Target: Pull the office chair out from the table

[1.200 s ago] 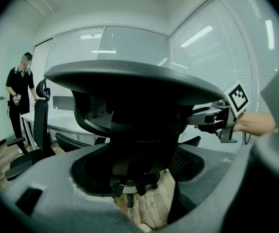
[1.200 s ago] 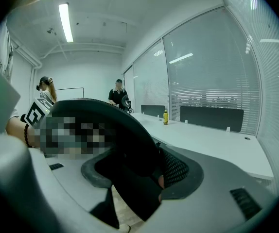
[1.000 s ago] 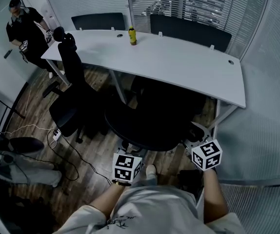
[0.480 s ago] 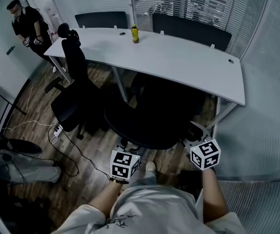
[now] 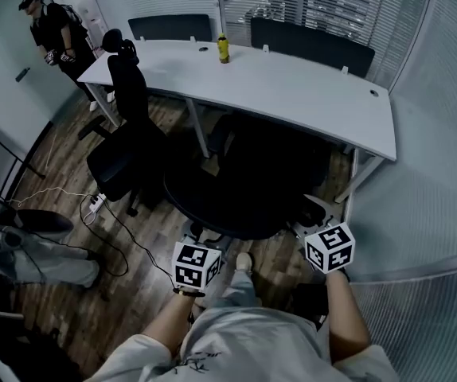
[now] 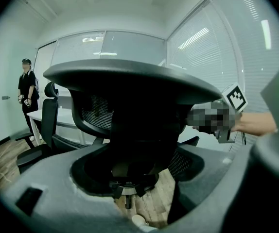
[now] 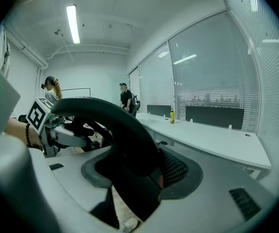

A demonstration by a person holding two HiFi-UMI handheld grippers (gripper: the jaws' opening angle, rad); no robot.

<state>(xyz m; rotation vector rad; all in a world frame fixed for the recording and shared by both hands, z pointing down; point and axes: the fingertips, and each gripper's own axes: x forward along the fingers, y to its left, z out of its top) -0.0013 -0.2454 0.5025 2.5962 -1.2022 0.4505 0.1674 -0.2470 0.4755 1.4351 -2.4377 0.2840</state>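
**Figure: Two-handed hold on the backrest of an office chair at a table**

The office chair (image 5: 244,183) stood close against the near edge of the white table (image 5: 308,102), its back toward the person and its front apparently tucked beneath the top. The left gripper (image 5: 197,259) and the right gripper (image 5: 326,241) sat at opposite sides of the backrest. In each gripper view the black backrest rim (image 7: 115,125) passed down between the grey jaws, which appeared pressed onto it from both sides.

The rim looked like a stiff moulded frame, whereas the mesh (image 7: 176,168) inside it would probably yield; the frame was therefore judged the better place to hold. A star base (image 6: 126,184) showed below the seat over a wooden floor (image 5: 145,253), so the chair should roll easily despite its bulk. It would likely swivel if one side were drawn harder, so an even pull was advisable. A second chair (image 5: 125,146) stood well apart at the left.
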